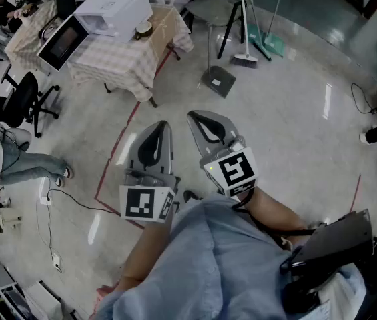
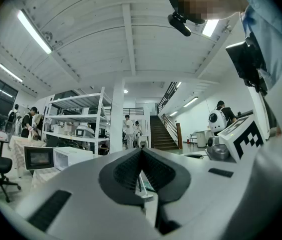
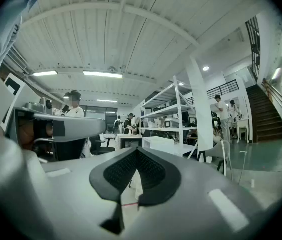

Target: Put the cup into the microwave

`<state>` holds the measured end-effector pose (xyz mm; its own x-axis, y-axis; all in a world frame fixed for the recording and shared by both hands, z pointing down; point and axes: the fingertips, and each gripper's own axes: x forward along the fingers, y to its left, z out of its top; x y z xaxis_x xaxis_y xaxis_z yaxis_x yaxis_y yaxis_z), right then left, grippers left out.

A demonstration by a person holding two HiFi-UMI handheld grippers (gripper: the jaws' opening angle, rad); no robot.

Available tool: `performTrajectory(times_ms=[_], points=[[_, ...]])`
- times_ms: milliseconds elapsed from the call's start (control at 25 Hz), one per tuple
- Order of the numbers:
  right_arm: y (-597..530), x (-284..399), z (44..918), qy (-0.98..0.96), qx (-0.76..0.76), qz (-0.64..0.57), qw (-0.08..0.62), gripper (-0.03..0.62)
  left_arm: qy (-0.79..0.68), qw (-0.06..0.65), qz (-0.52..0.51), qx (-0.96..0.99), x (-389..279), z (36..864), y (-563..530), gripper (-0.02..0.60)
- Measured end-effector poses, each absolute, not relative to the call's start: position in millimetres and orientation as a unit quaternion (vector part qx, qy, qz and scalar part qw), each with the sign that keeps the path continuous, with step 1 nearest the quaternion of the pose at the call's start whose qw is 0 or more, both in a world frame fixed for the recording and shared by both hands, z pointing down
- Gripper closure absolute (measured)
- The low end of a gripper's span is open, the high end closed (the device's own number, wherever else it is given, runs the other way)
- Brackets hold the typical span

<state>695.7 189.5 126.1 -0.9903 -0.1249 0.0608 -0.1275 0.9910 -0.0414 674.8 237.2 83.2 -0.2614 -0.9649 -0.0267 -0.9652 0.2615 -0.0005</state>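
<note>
While my left tool (image 1: 162, 128) and right tool (image 1: 194, 118) hang empty, jaws together, approach step in hand: cup (image 1: 143, 29), microwave (image 1: 63, 41) on surface (image 1: 118, 64) well ahead-left; next, walk closer.

Left gripper (image 1: 156, 133) and right gripper (image 1: 201, 122) held side by side, near body, pointing level and forward. Jaws of each pressed together, tips touching. Right forearm (image 1: 275, 212) angles in from right.
</note>
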Motion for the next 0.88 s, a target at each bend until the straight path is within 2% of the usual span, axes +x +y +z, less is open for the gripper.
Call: performTrajectory(times_ms=[480, 880], points=[[179, 708, 132, -0.998, 0.059, 0.018, 0.034, 0.594, 0.793, 0.006, 0.002, -0.609, 687, 87, 224, 0.577], [154, 726, 140, -0.997, 0.021, 0.063, 0.028, 0.576, 0.798, 0.004, -0.006, -0.603, 705, 92, 187, 0.577]])
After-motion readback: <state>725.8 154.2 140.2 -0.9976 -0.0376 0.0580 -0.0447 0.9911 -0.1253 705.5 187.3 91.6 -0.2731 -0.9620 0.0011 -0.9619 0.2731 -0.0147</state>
